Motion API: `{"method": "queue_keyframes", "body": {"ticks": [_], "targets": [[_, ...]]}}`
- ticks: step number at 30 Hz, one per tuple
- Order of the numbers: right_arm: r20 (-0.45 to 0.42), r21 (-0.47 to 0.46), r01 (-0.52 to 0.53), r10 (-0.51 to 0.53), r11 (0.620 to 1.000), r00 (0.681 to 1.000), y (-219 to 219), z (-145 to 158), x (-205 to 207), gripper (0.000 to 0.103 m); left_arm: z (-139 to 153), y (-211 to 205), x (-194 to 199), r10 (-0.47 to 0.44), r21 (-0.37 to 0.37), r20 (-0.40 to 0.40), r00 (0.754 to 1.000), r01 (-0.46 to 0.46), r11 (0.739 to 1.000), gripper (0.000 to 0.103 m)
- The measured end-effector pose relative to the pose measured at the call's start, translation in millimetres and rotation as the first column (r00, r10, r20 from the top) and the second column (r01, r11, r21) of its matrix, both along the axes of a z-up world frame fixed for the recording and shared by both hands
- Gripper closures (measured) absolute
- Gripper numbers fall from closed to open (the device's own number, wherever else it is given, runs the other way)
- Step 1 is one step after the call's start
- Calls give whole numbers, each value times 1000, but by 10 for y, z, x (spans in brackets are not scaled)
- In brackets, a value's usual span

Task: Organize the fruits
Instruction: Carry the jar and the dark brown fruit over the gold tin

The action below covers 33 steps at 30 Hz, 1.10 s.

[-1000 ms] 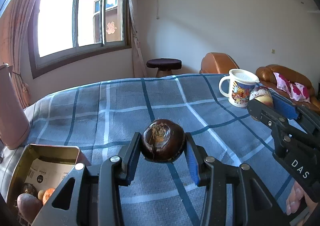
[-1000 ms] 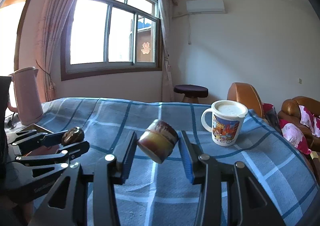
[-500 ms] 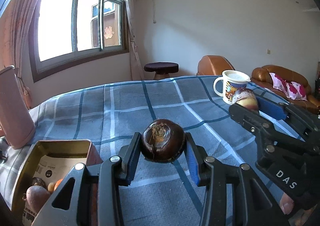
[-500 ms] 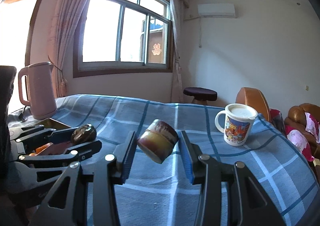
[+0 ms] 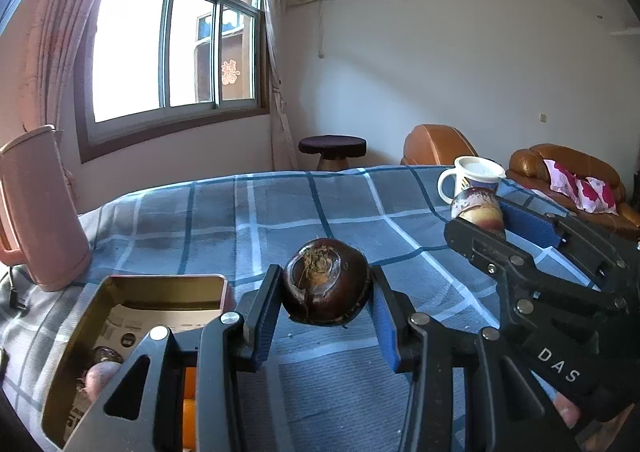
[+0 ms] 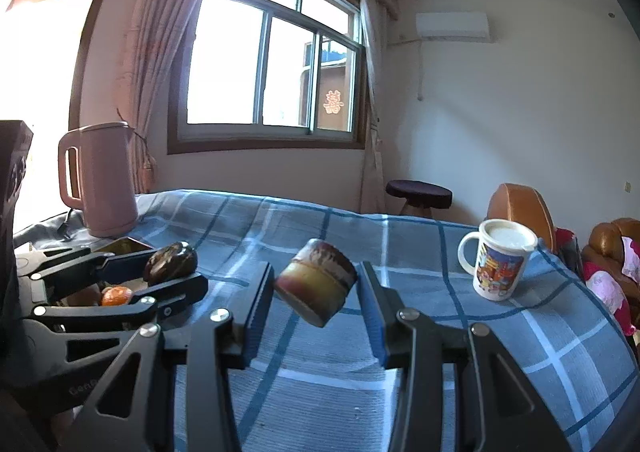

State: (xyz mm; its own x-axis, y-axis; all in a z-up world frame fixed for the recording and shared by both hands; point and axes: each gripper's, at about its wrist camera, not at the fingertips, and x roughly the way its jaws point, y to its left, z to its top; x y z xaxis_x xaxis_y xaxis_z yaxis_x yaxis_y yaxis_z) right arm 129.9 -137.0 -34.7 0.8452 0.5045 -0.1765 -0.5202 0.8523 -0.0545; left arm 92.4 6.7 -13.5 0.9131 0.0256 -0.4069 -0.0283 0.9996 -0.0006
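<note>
1. Since a second ago the left gripper [image 5: 325, 316] has swung toward the table's left side: the gold tin [image 5: 160, 284] now takes up much more of the lower left of its view, and the pink kettle [image 5: 38, 207] has come fully into sight. The right gripper [image 6: 316, 306] has turned left too, bringing the kettle [image 6: 100, 179] into its own view.
2. The left gripper's jaws are clamped on a dark brown round fruit [image 5: 325, 286], stem scar facing the camera, held in the air above the blue checked cloth [image 5: 280, 219] just right of the tin's near right corner.
3. The right gripper's jaws are clamped on a cut fruit piece [image 6: 316, 282], dark skin at its ends and a yellowish band around the middle, tilted, held above the cloth [image 6: 320, 352] toward the table's middle.
4. From the left wrist, the right gripper [image 5: 492, 228] sits to the right with the cut piece [image 5: 478, 207] between its blue pads, in front of the printed mug [image 5: 472, 177].
5. From the right wrist, the left gripper [image 6: 160, 272] holds the dark fruit [image 6: 171, 256] over the tin's [image 6: 124, 244] edge.
6. Inside the tin lie an orange fruit [image 6: 117, 295] and a brownish one [image 5: 98, 376], on printed paper.
7. The mug [image 6: 500, 260] stands near the table's far right edge; the kettle stands at the far left corner.
</note>
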Motion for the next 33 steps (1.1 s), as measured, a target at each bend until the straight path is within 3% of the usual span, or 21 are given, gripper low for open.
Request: {"method": "queue_keyframes", "body": {"ticks": [33], "targets": [[33, -46, -162, 164, 986, 986, 646, 148, -287, 58, 94, 782, -381, 169, -17, 10, 986, -169, 985, 59]]}}
